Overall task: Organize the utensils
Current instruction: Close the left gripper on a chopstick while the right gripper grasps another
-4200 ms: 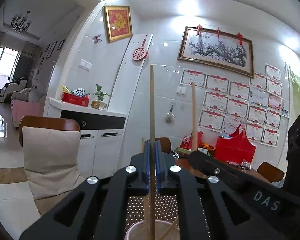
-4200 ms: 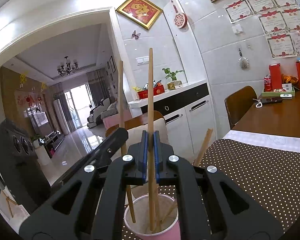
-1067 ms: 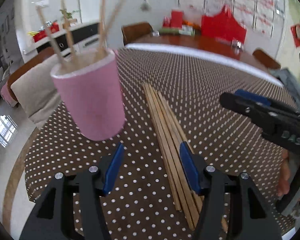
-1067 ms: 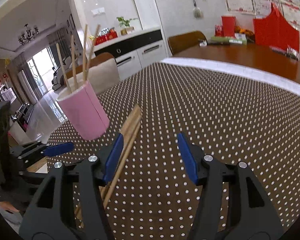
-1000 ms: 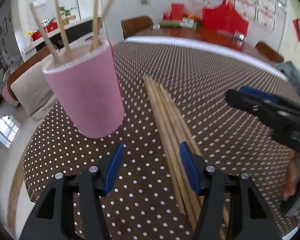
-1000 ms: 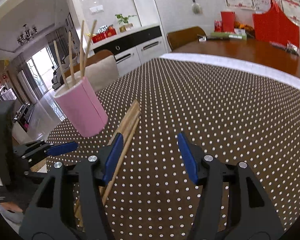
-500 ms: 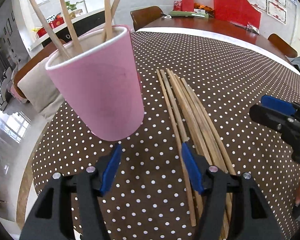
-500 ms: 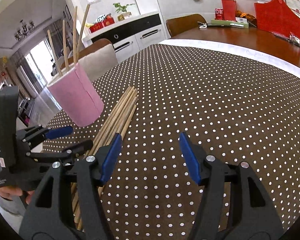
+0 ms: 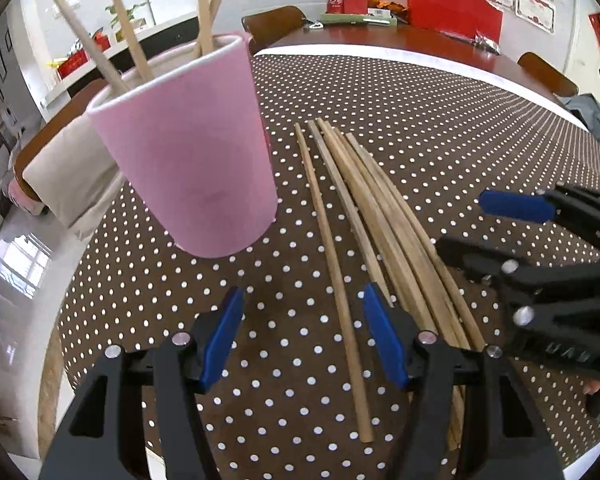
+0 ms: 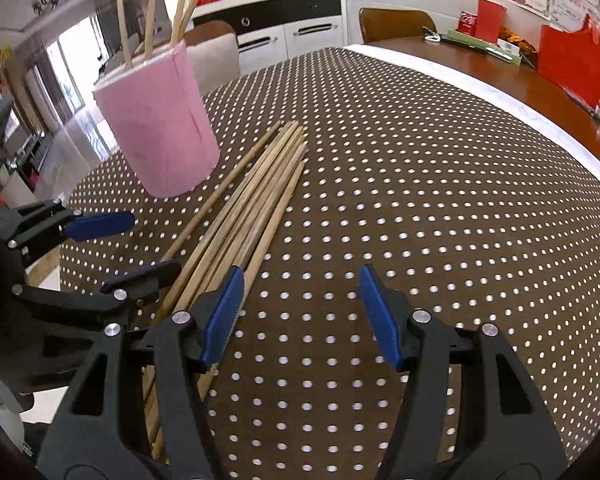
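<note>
A pink cup (image 9: 188,148) stands on the dotted brown tablecloth (image 9: 440,140) with several wooden chopsticks upright in it; it also shows in the right wrist view (image 10: 160,120). A bundle of loose chopsticks (image 9: 384,220) lies to its right, one single stick (image 9: 332,256) a little apart; the bundle shows in the right wrist view (image 10: 244,216). My left gripper (image 9: 302,334) is open and empty, low over the near end of the single stick. My right gripper (image 10: 300,312) is open and empty, just right of the bundle.
The table's near-left edge (image 9: 60,320) drops to the floor. A chair with a beige cushion (image 9: 72,160) stands behind the cup. Red bags (image 9: 452,12) and small items sit on the bare wooden far end of the table (image 10: 500,68).
Earlier both grippers each held a chopstick over the cup; now both are open and empty. In the last second both have dropped lower and closer to the loose chopsticks.
</note>
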Action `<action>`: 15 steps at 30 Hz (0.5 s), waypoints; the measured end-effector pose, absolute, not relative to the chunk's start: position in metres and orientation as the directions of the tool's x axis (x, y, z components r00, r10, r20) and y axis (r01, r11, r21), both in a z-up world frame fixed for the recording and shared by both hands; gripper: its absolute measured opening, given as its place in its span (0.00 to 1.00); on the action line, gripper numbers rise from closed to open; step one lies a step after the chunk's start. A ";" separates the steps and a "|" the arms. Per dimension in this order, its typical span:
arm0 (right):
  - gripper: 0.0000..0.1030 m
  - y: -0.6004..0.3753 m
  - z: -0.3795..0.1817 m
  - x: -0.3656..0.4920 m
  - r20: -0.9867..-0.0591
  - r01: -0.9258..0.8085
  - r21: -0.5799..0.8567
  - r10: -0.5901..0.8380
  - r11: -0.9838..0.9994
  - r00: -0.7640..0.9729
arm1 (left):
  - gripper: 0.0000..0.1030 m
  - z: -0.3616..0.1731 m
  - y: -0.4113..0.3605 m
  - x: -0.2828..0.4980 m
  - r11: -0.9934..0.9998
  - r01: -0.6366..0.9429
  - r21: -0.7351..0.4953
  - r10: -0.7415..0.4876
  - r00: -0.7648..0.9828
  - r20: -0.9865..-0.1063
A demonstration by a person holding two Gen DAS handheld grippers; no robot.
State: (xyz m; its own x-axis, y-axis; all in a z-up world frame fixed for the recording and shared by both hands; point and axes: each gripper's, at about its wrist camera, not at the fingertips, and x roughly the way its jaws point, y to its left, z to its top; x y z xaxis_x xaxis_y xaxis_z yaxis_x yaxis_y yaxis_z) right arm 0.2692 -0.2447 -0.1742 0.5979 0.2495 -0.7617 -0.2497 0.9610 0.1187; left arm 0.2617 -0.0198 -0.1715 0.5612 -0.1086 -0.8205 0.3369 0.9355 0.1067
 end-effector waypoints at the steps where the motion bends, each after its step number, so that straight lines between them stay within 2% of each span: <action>1: 0.58 -0.242 -0.175 0.270 -0.766 -0.248 0.106 0.238 0.963 0.597 | 0.60 -0.172 -0.018 0.261 0.936 0.335 0.104 -0.110 0.561 -0.820; 8: 0.59 -0.231 -0.173 0.278 -0.791 -0.236 0.041 0.176 0.971 0.586 | 0.60 -0.172 -0.009 0.263 0.941 0.332 0.065 -0.135 0.547 -0.826; 15: 0.59 -0.226 -0.170 0.310 -0.857 -0.282 0.009 0.152 0.959 0.492 | 0.60 -0.173 -0.014 0.279 0.946 0.318 0.071 -0.119 0.540 -0.833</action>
